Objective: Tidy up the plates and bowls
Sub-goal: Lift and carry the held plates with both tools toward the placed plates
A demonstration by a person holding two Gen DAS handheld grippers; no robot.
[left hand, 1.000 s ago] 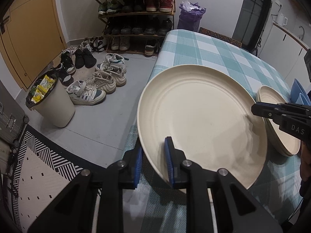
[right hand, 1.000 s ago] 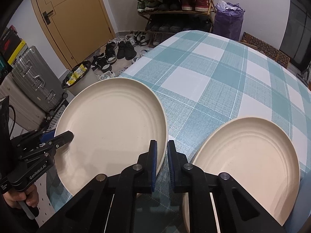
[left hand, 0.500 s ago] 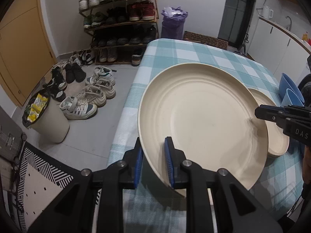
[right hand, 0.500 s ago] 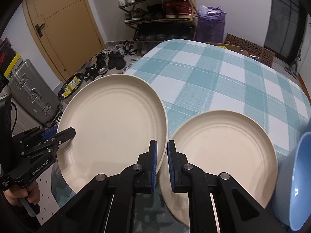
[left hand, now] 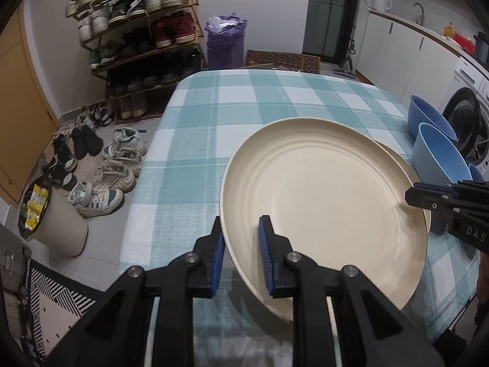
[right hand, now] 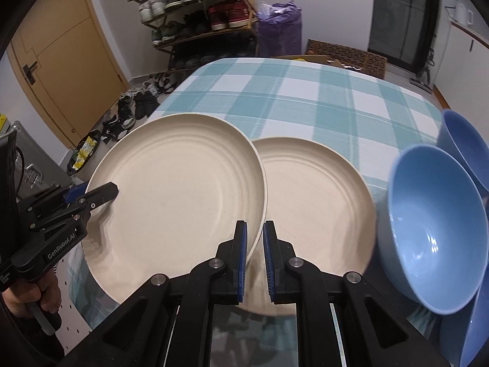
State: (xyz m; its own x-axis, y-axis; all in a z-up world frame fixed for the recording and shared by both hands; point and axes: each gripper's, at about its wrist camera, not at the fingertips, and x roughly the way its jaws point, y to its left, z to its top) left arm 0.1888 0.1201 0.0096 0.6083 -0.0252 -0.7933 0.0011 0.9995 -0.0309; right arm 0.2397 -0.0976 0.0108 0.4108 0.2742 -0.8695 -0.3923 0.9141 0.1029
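A large cream plate hangs tilted above the checked table, carried by both grippers. My left gripper is shut on its near-left rim, one blue pad over the rim and one under it. My right gripper grips the opposite rim. In the right wrist view the right gripper is shut on the plate, and the left gripper holds the far side. A second cream plate lies on the table, partly under the carried one. Blue bowls stand right of it.
More blue bowls sit at the table's right edge, near a washing machine. Left of the table are a shoe rack, loose shoes and a waste bin. A purple bag stands behind the table.
Both grippers have carried the cream plate rightward and a little up, from the table's left edge to over the second plate. The blue bowls have come into view.
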